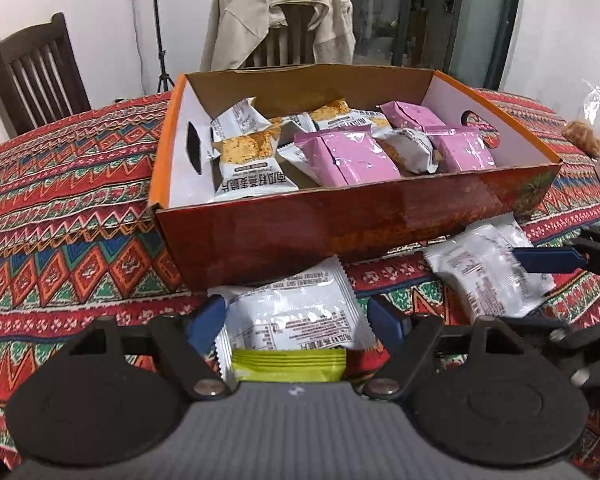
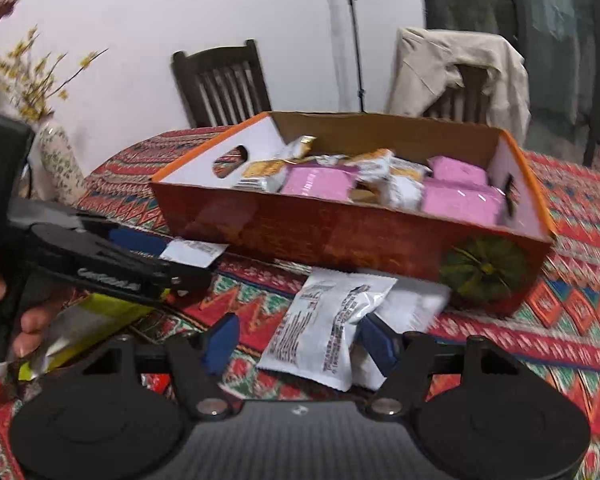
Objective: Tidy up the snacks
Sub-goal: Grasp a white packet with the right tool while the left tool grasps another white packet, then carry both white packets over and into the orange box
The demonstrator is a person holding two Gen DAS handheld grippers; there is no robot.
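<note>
Two grippers reach toward an orange cardboard box (image 1: 340, 232) in the middle of both frames. The box stands on a surface (image 1: 60, 220) covered with a red, green and blue zigzag cloth. Inside the box lie many snacks: purple packets (image 1: 348, 156) and white packets with orange cracker pictures (image 1: 248, 168), all jumbled together.

In the left wrist view, the left gripper (image 1: 296, 320) sits at the bottom middle. A first white packet (image 1: 292, 312) lies between its blue fingers (image 1: 208, 320), just in front of the box. The pads touch both sides of this packet, so the gripper looks closed on it. A green packet (image 1: 288, 366) peeks out right under it, at the bottom of the frame.

In the right wrist view, the right gripper (image 2: 298, 342) is at the bottom middle. Its jaws stand open. A second white packet (image 2: 324, 332) lies between them on the cloth, close to the finger on the right of the frame and apart from the other one. This packet is near the front wall of the box, by the green round picture (image 2: 484, 268) at its corner.

A hand (image 2: 4, 308) shows at the left edge of that view, holding the left gripper.

Behind the surface stand two dark wooden chairs (image 1: 32, 76). A beige jacket (image 1: 276, 12) hangs over one. A vase with yellow flowers (image 2: 56, 160) stands at the left of the right wrist view.
</note>
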